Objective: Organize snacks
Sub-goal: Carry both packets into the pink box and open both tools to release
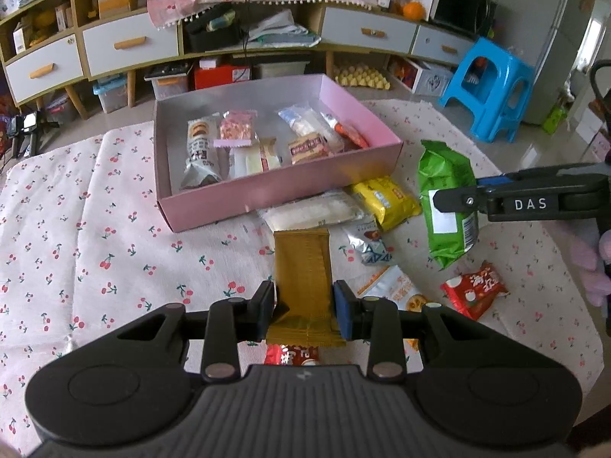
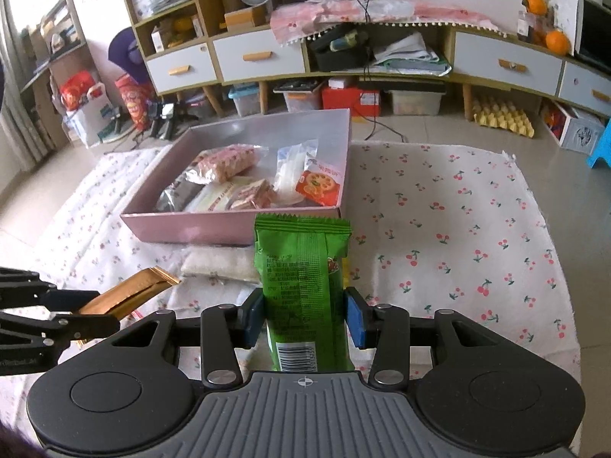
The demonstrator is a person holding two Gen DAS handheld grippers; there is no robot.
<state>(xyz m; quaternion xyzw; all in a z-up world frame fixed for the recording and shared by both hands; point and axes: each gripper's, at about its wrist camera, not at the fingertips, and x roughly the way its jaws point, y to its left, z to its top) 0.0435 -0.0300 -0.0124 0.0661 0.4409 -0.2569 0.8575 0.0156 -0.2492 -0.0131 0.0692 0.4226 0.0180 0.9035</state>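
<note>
Left gripper [image 1: 304, 311] clamped on gold pack [image 1: 302, 263]; right gripper [image 2: 304, 318] clamped on green pack [image 2: 303, 282]. Both lifted off cloth [image 1: 114, 229], short of pink box [image 1: 236, 194]. Probably light, crinkly, slippery film, crushable inside. Best held gently across the middle, clear of the thin end seals.

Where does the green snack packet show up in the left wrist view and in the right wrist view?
Left wrist view: green snack packet at right, shut in the right gripper, beyond the pink box's corner.
Right wrist view: centre foreground, standing between its own gripper's pads.
Shared landmark: the pink box of snacks on the cherry-print cloth.
</note>
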